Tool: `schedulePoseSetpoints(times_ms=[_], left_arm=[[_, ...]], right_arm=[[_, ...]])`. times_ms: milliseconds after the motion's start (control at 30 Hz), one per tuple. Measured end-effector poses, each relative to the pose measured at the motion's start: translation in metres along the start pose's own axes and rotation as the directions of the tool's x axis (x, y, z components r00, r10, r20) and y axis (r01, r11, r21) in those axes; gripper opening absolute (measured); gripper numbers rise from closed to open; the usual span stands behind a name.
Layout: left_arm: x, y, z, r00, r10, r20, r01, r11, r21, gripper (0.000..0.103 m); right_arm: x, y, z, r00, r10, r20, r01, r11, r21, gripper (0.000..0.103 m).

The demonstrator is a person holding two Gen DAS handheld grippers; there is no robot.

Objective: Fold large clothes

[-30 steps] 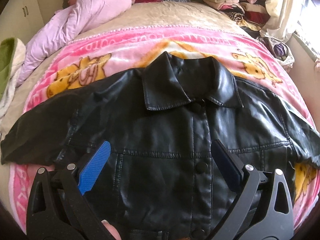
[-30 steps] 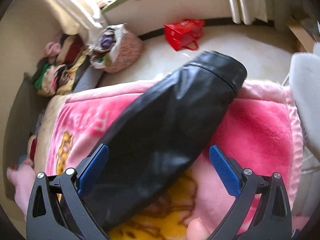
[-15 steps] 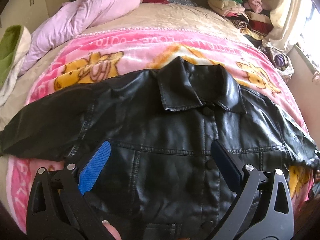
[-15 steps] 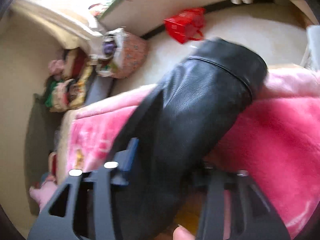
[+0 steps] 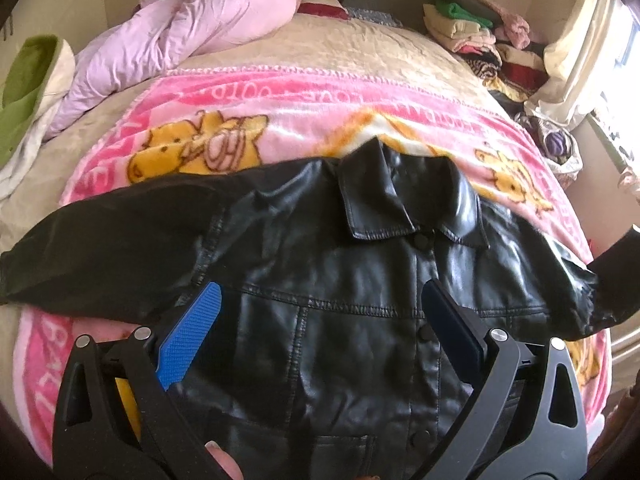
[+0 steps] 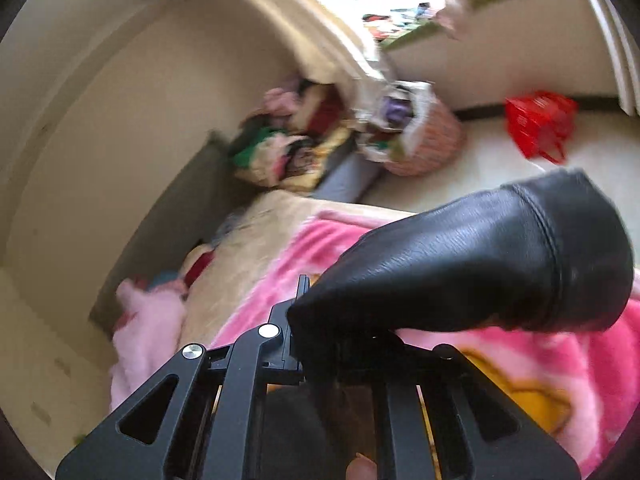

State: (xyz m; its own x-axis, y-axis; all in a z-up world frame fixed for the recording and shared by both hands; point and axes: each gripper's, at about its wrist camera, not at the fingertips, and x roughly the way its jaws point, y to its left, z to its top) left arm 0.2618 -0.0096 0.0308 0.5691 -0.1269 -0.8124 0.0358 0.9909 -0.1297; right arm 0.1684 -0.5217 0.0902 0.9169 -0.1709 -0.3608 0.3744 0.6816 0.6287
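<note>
Right gripper (image 6: pixel 340 344) closing on jacket sleeve (image 6: pixel 480 268), left gripper (image 5: pixel 320 344) spread above jacket (image 5: pixel 340 280)

A lived-in home bedroom. A bed (image 5: pixel 328 52) fills the view, spread with a pink cartoon blanket (image 5: pixel 280 120). Beyond the blanket, a crumpled lilac duvet (image 5: pixel 200 28) lies at the bed's far end. To the bed's right stand stacked folded clothes (image 5: pixel 480 36), a cream curtain (image 5: pixel 580 40) by a bright window, and a stuffed fabric basket (image 6: pixel 420 128).

Sunlit window (image 5: pixel 624 92) beside cream walls (image 6: pixel 120 128), pale floor (image 6: pixel 500 168).
</note>
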Motion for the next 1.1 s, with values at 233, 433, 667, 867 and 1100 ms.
schedulePoseSetpoints(times_ms=[233,433,667,867,1100], left_arm=[[-0.018,0.030,0.009,0.996,-0.086,0.034,0.089,0.993,-0.072,0.094],[-0.023,0.058,0.013,0.989,-0.145,0.041,0.150,0.977,-0.150,0.094],[-0.026,0.091,0.011,0.978,-0.202,0.059,0.210,0.948,-0.239,0.094],[-0.021,0.102,0.006,0.975,-0.219,0.045,0.223,0.938,-0.267,0.094],[-0.010,0.093,-0.003,0.972,-0.235,0.014,0.231,0.941,-0.248,0.094]], right_arm=[[0.017,0.102,-0.029,0.985,0.156,-0.071,-0.168,0.959,-0.230,0.009],[0.033,0.190,-0.111,0.932,0.265,-0.247,-0.357,0.793,-0.494,0.009],[0.064,0.231,-0.236,0.875,0.167,-0.454,-0.457,0.593,-0.663,0.010],[0.085,0.217,-0.318,0.824,0.004,-0.567,-0.472,0.559,-0.682,0.016],[0.075,0.159,-0.332,0.753,-0.036,-0.657,-0.431,0.727,-0.535,0.085]])
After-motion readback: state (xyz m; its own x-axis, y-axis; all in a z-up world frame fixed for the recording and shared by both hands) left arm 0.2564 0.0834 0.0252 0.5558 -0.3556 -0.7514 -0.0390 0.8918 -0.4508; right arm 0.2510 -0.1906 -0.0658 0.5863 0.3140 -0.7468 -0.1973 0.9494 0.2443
